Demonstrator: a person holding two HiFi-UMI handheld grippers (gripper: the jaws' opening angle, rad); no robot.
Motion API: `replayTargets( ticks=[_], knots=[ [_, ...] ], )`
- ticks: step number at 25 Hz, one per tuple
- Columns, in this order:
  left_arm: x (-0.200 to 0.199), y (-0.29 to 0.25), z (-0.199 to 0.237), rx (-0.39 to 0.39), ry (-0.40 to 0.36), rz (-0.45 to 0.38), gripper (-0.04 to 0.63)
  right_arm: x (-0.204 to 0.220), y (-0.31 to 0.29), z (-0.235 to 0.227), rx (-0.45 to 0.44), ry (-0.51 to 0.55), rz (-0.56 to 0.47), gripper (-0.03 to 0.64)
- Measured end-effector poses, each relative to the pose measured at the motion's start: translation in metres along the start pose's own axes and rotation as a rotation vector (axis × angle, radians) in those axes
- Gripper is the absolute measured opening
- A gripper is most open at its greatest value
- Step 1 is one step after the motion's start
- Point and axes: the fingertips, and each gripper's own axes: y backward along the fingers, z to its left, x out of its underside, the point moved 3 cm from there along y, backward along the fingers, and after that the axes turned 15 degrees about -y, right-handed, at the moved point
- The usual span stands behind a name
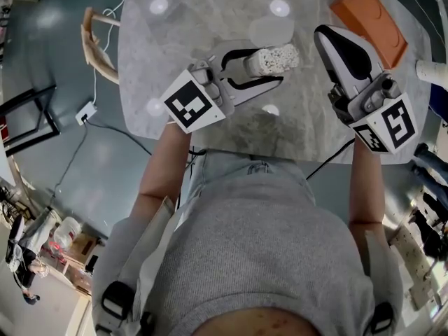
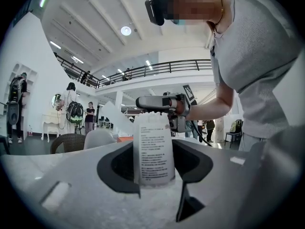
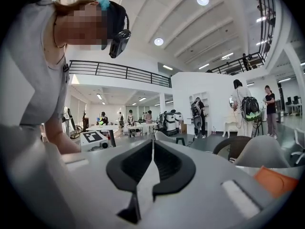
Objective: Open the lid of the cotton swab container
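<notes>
Grey top (image 1: 259, 243) is seen nearest. Beyond it, cotton swab container (image 1: 276, 59) is clamped sideways by left gripper (image 1: 262, 67) over table (image 1: 210, 12). Right gripper (image 1: 325, 37) is clenched w/ nothing between, just to the right. Risk: swabs may be spilled if container is tipped, since its right end looks uncovered.

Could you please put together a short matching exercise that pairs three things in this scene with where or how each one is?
Things:
1. cotton swab container
2. right gripper
3. orange block

Places or states:
a. shut and empty
b. lying on the table, near its right edge
c. clamped in the left gripper

Pairs: 1-c, 2-a, 3-b
</notes>
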Motion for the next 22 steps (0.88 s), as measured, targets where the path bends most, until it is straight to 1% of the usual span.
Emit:
replayTargets(
  ticks=[2,6,11,13,16,19,22],
  knots=[
    [-0.002,-0.003,-0.007,-0.003,-0.007,0.007,0.206,0.008,0.009,-0.001,0.013,0.018,0.026,0.011],
    [-0.004,-0.007,-0.011,-0.017,-0.008,0.004,0.206,0.038,0.013,-0.010,0.016,0.051,0.132,0.003],
    [-0.001,-0.006,-0.010,-0.025,-0.001,-0.002,0.206,0.076,0.003,-0.005,-0.059,0.035,0.250,0.003],
    [0.000,-0.008,-0.010,-0.028,0.010,-0.004,0.207,0.083,0.002,-0.005,-0.082,0.032,0.264,0.003],
    [0.004,-0.012,-0.013,-0.017,0.007,0.017,0.207,0.086,0.004,-0.006,-0.098,0.014,0.258,0.003],
    [0.007,-0.015,-0.013,-0.009,0.022,0.017,0.207,0.088,0.005,-0.009,-0.097,-0.007,0.254,0.003],
    [0.014,-0.018,-0.014,0.009,0.030,0.047,0.207,0.095,0.006,-0.013,-0.085,-0.035,0.254,0.002]
  ],
)
